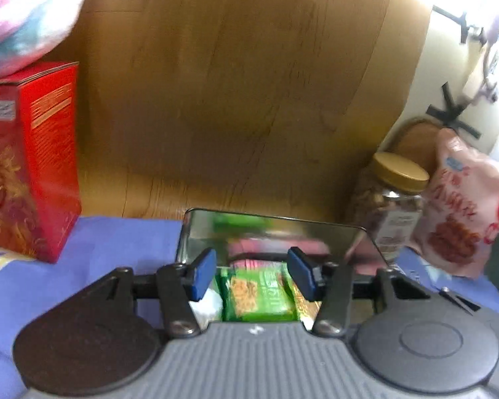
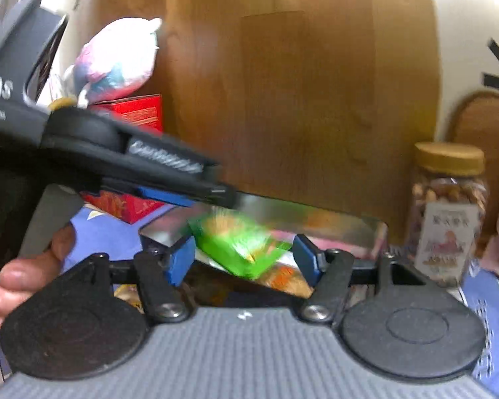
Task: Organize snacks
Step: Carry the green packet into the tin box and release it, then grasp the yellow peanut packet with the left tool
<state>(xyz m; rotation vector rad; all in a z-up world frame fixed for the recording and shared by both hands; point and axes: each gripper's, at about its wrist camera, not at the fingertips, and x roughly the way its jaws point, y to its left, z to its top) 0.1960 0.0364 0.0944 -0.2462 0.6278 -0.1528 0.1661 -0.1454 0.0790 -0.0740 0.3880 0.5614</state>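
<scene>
An open metal tin (image 1: 359,236) sits on the blue cloth and holds several snack packets. A green packet (image 1: 259,294) lies in it, below and between my left fingers. My left gripper (image 1: 254,274) is open above the tin, empty. In the right wrist view a blurred green packet (image 2: 239,246) lies tilted over the tin (image 2: 376,232), loose between my right fingers. My right gripper (image 2: 246,262) is open. The left gripper's fingers (image 2: 183,179) reach over the tin from the left.
A red box (image 1: 33,173) stands at the left with a pastel plush toy (image 1: 23,16) on top. A gold-lidded jar of nuts (image 1: 392,199) and a pink snack bag (image 1: 462,209) stand at the right. A wooden board stands behind.
</scene>
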